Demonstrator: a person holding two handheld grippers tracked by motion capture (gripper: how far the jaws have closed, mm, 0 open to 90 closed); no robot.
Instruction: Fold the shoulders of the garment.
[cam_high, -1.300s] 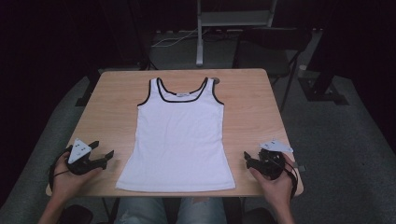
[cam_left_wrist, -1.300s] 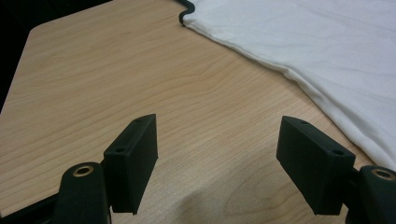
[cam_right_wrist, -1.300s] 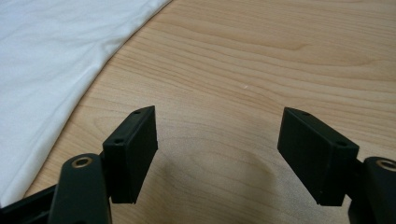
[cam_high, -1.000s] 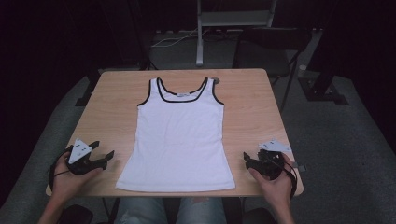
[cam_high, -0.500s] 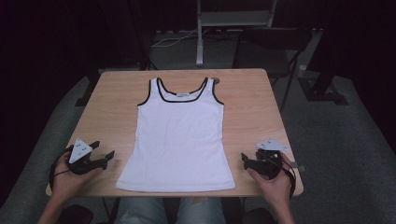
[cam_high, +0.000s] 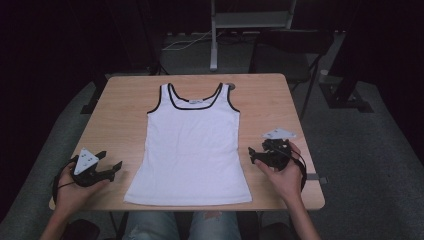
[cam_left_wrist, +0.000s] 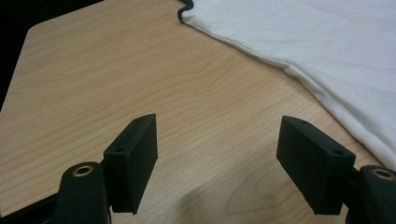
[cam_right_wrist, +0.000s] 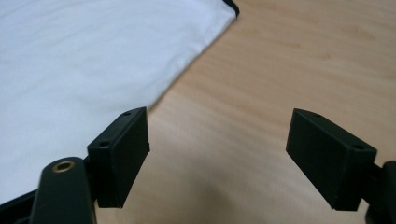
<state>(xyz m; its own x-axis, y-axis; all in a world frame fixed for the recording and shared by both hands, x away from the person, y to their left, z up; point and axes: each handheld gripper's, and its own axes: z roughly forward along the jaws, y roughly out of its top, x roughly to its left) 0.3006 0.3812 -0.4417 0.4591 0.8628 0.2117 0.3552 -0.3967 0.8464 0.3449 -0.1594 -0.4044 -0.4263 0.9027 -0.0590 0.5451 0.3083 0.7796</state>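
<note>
Your right hand-held gripper has just been opening with nothing in it, like your open left hand-held gripper, so pinch the soft, light, floppy white tank top at its side edges on the counter.

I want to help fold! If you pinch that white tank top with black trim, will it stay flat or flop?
The white tank top with black trim would probably flop: thin cloth lying flat, faintly wrinkled. Likely light, and it may slide on the smooth wooden table.
</note>
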